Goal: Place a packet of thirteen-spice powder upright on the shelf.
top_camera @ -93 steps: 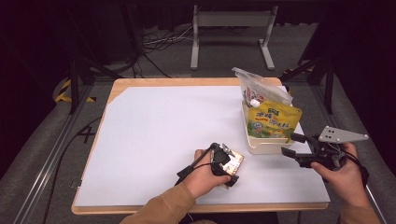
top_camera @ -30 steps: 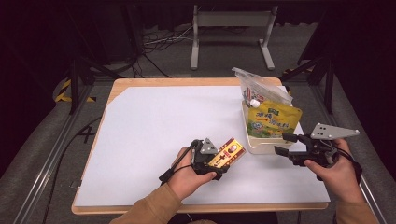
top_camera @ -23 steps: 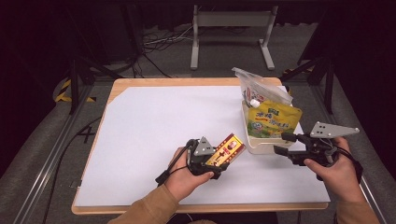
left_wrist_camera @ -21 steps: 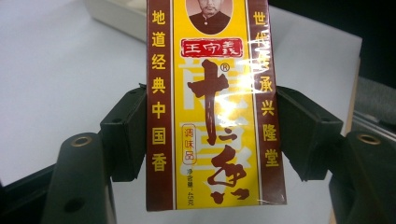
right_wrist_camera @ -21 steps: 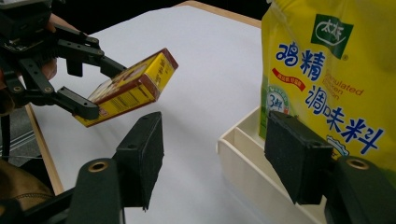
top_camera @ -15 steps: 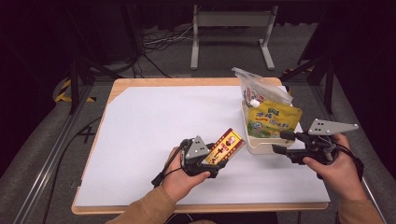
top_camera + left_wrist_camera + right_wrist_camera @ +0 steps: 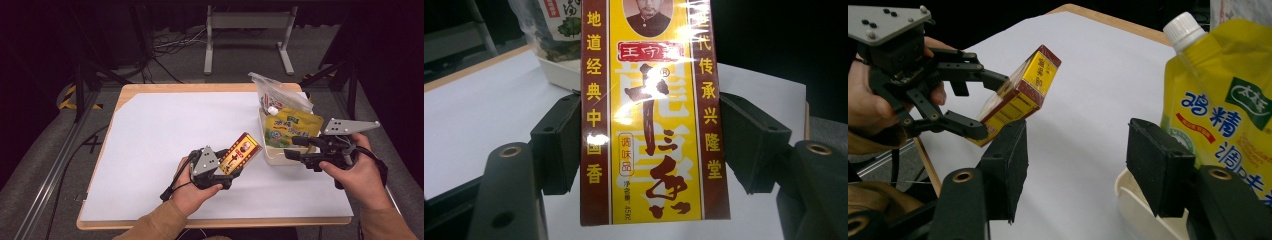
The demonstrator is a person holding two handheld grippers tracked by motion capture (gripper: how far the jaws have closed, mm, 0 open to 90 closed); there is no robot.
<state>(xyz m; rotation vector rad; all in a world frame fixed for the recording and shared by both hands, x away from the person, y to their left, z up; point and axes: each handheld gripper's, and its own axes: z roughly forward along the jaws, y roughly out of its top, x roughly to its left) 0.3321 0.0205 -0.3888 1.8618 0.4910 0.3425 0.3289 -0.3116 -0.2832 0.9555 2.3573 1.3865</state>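
The high view looks forward and down from above the person's side, taking in the whole table [image 7: 150,130], hands entering at the frame's bottom. The left gripper view sits very close along its own jaws, facing the box [image 7: 651,110] at centre frame, with the tub [image 7: 559,70] far off at upper left. The right gripper view looks low across the table [image 7: 1083,75]; it shares the box [image 7: 1018,95] at left centre and the pouch [image 7: 1228,95] at right with the high view's box [image 7: 241,152] and pouch [image 7: 289,127]
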